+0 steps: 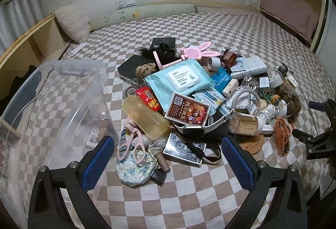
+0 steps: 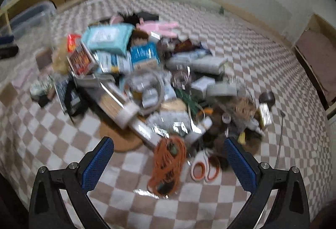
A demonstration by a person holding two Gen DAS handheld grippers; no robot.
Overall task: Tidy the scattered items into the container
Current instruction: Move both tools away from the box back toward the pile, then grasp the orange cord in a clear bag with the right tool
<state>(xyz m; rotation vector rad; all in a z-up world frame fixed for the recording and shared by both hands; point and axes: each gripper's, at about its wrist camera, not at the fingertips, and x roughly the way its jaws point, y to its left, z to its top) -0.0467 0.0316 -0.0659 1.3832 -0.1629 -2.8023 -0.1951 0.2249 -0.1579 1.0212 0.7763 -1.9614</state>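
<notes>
Left hand-held gripper and right hand-held gripper both stand wide, holding nothing. Scattered items lie heaped on the bed, right of the clear container. Select one exposed piece at the heap's edge, e.g. pink scissors; avoid tangled cords.

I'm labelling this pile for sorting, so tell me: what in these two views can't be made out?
- Right wrist view: motion blur smears the whole pile; print on the wet wipes pack is unreadable.
- Left wrist view: the playing card box is partly covered by a black strap.
- Left wrist view: contents of the clear plastic container are unclear through its glare.
- Left wrist view: the right gripper is cut by the edge.
</notes>
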